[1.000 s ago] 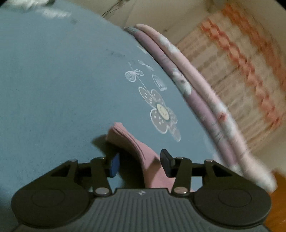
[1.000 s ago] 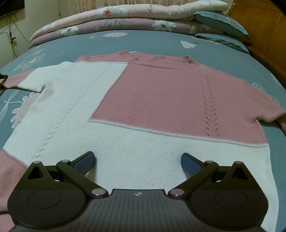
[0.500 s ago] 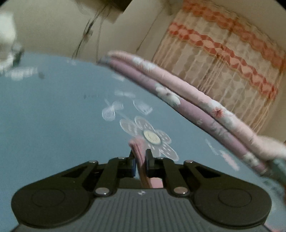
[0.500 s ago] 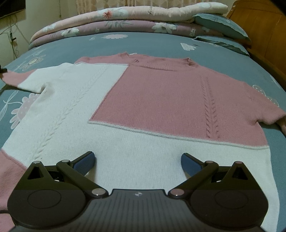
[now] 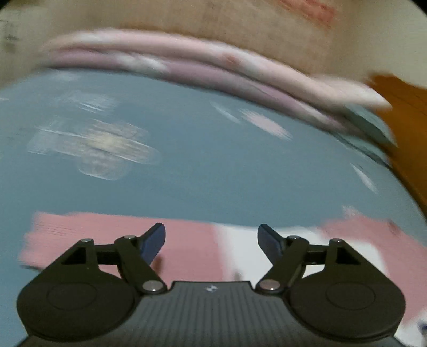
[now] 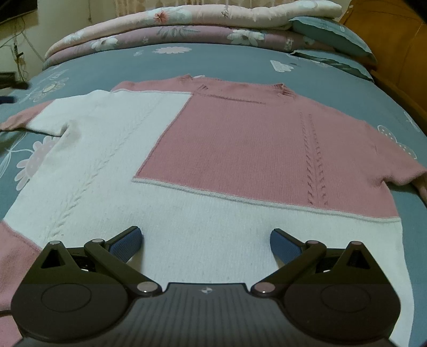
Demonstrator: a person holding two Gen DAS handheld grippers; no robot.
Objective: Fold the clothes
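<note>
A pink and white knitted sweater (image 6: 240,149) lies flat on the blue flowered bedspread (image 6: 226,64), neck toward the far side. My right gripper (image 6: 205,241) hovers open over its white bottom part, nothing between the fingers. In the blurred left wrist view my left gripper (image 5: 211,240) is above the sweater's left sleeve (image 5: 112,240), which lies flat on the bed; its jaws are opening and hold nothing. The same sleeve (image 6: 18,121) shows spread out at the left in the right wrist view.
Folded flowered quilts (image 6: 186,24) are stacked along the far side of the bed, with teal pillows (image 6: 328,29) at the back right. A wooden headboard (image 6: 395,45) stands on the right. Cables hang on the wall at far left.
My left gripper closed on the pink sleeve end, pulled it out, then opened and let it go; the sleeve now lies flat. The camera swung and rolled. The right gripper stayed still.
</note>
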